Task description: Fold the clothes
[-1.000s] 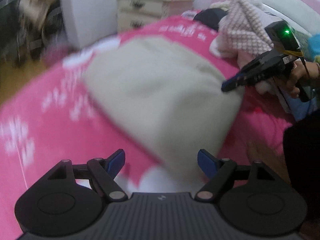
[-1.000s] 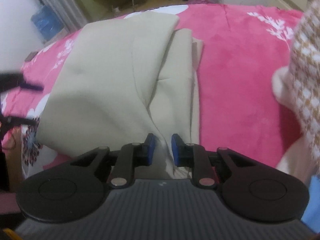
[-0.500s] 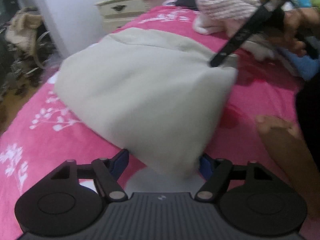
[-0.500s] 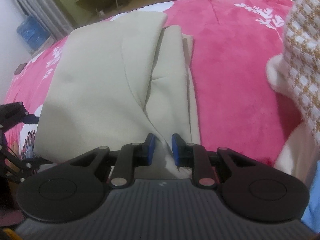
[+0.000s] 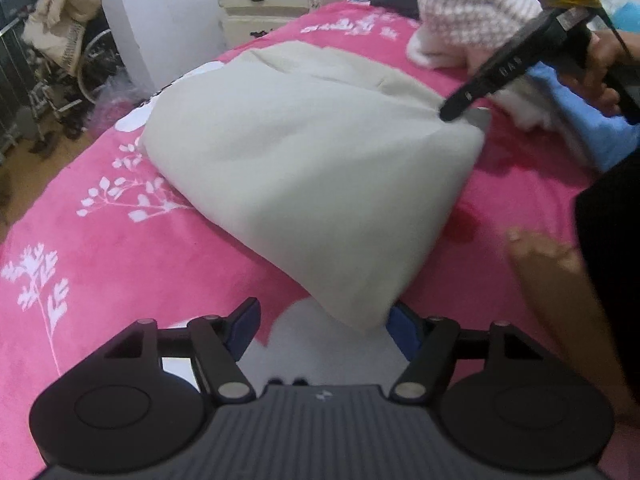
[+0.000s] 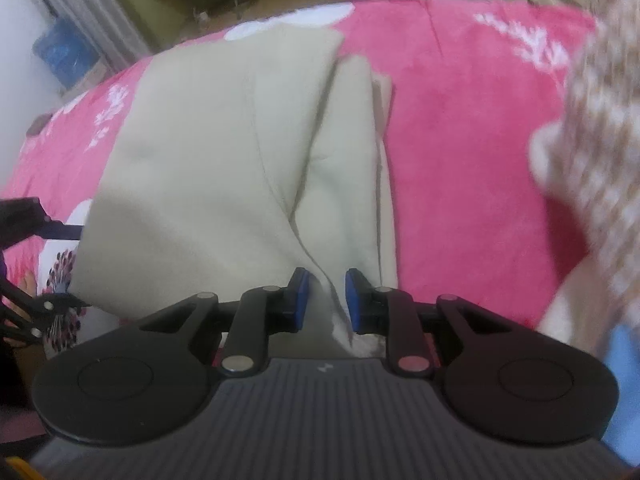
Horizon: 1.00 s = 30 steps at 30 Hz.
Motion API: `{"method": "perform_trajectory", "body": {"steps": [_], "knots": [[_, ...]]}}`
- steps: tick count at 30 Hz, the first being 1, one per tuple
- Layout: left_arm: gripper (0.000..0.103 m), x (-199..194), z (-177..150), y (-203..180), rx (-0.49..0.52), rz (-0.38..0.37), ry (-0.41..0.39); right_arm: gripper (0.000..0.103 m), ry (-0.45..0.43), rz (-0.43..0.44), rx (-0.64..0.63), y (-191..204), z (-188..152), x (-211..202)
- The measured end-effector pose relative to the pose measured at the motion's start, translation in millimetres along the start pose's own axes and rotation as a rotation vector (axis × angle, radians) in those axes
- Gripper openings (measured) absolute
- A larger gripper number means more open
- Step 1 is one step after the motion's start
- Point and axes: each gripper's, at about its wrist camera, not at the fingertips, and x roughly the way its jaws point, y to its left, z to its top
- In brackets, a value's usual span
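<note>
**Corner grip at risk on both sides**

In the left wrist view, the left claw (image 5: 322,326) is seen spread wide at lower centre, the near corner of the cream, soft fleece garment (image 5: 304,172) lying between its pads unpinched; it could be missed on closing. The garment is spread on the pink floral bed (image 5: 100,240). In the right wrist view, the right claw (image 6: 323,300) is narrowed on a bunched edge but its jaws have just been opening, so the cloth may slip free.

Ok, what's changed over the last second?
The left gripper moved in: the near corner of the cream garment now lies between its fingers, which have just been closing but don't press it. The right gripper's fingers eased slightly open, still pinching its fold. Folds look unchanged.
</note>
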Motion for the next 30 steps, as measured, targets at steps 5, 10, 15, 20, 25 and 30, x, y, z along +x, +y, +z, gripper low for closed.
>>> {"method": "perform_trajectory", "body": {"steps": [5, 10, 15, 20, 25, 30], "knots": [[0.072, -17, 1, 24, -0.146, -0.101, -0.036, 0.019, -0.102, 0.051, -0.171, 46, 42, -31], [0.073, 2, 4, 48, -0.367, -0.217, -0.035, 0.019, -0.123, 0.152, -0.437, 123, 77, 8], [0.072, 41, 5, 49, -0.427, -0.217, 0.031, 0.017, -0.155, 0.082, -0.655, 171, 88, 64], [0.068, 51, 11, 41, -0.405, -0.253, 0.046, 0.014, -0.077, 0.039, -0.572, 136, 97, 99], [0.068, 56, 14, 31, -0.364, -0.234, 0.052, 0.012, -0.090, 0.017, -0.595, 158, 114, 83], [0.067, 55, 12, 29, -0.354, -0.227, 0.044, 0.008, -0.084, -0.105, -0.667, 150, 116, 130]]}}
